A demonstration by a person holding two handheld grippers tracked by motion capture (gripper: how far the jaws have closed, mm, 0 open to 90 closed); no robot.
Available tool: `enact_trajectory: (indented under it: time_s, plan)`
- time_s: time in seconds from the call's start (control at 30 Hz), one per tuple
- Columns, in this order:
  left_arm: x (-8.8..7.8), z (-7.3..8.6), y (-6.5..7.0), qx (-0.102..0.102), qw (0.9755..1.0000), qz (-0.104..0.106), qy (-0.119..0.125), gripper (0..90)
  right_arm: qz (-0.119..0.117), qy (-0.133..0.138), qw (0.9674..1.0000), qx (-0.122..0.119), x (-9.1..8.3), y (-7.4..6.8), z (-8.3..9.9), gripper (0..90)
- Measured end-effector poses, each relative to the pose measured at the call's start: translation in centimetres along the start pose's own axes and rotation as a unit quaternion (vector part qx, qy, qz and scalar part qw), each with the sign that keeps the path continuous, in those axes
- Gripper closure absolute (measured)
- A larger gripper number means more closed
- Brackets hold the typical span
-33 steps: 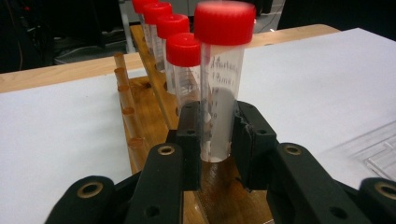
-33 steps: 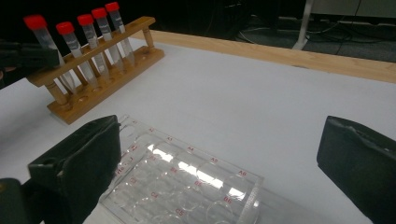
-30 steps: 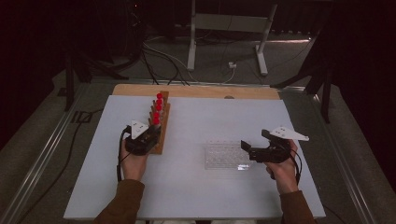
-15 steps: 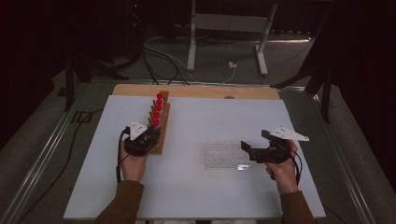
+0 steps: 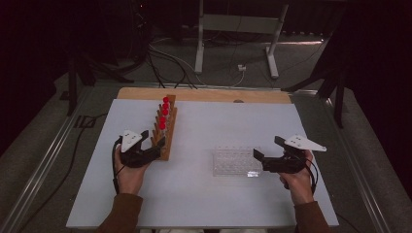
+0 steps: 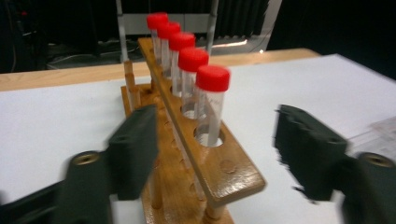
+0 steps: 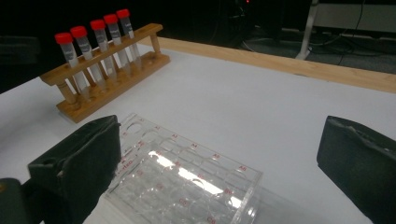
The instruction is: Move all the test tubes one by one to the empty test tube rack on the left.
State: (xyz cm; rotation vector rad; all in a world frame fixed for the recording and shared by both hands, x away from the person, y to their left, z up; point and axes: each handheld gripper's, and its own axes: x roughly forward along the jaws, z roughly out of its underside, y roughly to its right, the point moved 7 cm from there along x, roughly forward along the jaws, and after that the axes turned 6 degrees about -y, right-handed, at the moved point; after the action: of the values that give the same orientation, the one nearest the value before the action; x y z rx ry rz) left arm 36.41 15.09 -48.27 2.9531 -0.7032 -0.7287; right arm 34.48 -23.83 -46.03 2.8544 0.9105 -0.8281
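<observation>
A wooden rack point(image 5: 166, 127) holding several clear tubes with red caps point(image 6: 212, 77) stands on the left of the white table. My left gripper point(image 5: 154, 141) is at the rack's near end. Its jaws have just been opening and now stand open on either side of the rack's end point(image 6: 229, 175), pressing on nothing. The nearest tube point(image 6: 209, 114) stands upright in its hole just beyond the left gripper point(image 6: 217, 140). My right gripper point(image 5: 266, 147) rests open at the right end of a clear plastic well rack point(image 5: 234, 161). That clear rack point(image 7: 182, 182) lies below the wide-spread jaws of the right gripper point(image 7: 224, 144).
The white table top point(image 5: 218, 121) has a wooden strip point(image 5: 204, 94) along its far edge. Beyond it are a grey stand's legs point(image 5: 233, 43) and cables on the floor. Metal rails point(image 5: 43, 165) run along both sides of the table.
The left gripper's jaws were shut at the rack's near end and now stand apart. The left hand has drawn slightly back from the rack. The right hand has kept still.
</observation>
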Motion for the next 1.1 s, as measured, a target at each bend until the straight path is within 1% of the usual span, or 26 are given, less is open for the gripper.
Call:
enact_trajectory:
  time_s: [0.07,0.1,0.23,0.3,0.37,0.43,0.53,0.63,0.77,0.9,0.97,1.03,1.1]
  plan:
    - [-1.1,-0.3,0.0,-0.009,0.9999,0.007,0.011,19.8,0.0,0.004,1.0,-0.004,-0.3,0.0,0.2,0.0]
    - [-1.6,-0.4,0.0,-0.008,0.9998,0.008,0.016,18.2,0.001,0.007,1.0,-0.007,-0.4,0.0,0.3,0.0]
    - [-3.4,-0.4,0.0,0.005,0.9997,0.006,0.022,14.1,-0.003,0.019,0.9997,-0.014,-0.9,-0.3,0.7,0.0]
    - [-4.1,-0.3,0.0,0.006,0.9997,0.005,0.025,10.0,-0.005,0.026,0.9995,-0.016,-1.2,-0.4,0.7,0.0]
    - [-4.6,-0.1,0.0,0.01,0.9997,0.002,0.021,8.2,-0.006,0.032,0.9993,-0.019,-1.5,-0.5,0.8,0.0]
    - [-5.0,0.2,0.0,0.012,0.9997,0.002,0.023,6.9,-0.007,0.039,0.999,-0.021,-1.8,-0.6,0.8,0.0]
    - [-5.6,0.4,-0.1,0.013,0.9996,0.002,0.026,4.1,-0.009,0.046,0.9986,-0.023,-2.1,-0.6,0.9,0.0]
    - [-6.3,0.4,-0.3,0.014,0.9992,-0.004,0.037,2.9,-0.008,0.05,0.9984,-0.026,-2.4,-0.6,1.2,0.0]
    - [-6.9,0.6,-0.5,0.017,0.9991,-0.011,0.038,1.6,-0.002,0.048,0.9986,-0.021,-2.4,-0.2,1.7,0.0]
    - [-7.1,0.9,-0.8,0.017,0.9992,-0.015,0.034,0.7,0.001,0.049,0.9986,-0.019,-2.5,0.1,1.9,0.0]
    - [-7.1,1.2,-0.9,0.018,0.9993,-0.017,0.028,0.7,0.003,0.054,0.9984,-0.017,-2.7,0.2,1.9,0.0]
    - [-7.1,1.4,-1.0,0.02,0.9993,-0.021,0.024,0.7,0.009,0.056,0.9982,-0.02,-2.8,0.4,1.8,0.0]
    - [-7.3,1.5,-1.2,0.016,0.9993,-0.022,0.025,0.7,0.014,0.057,0.998,-0.024,-2.9,0.5,1.9,0.0]
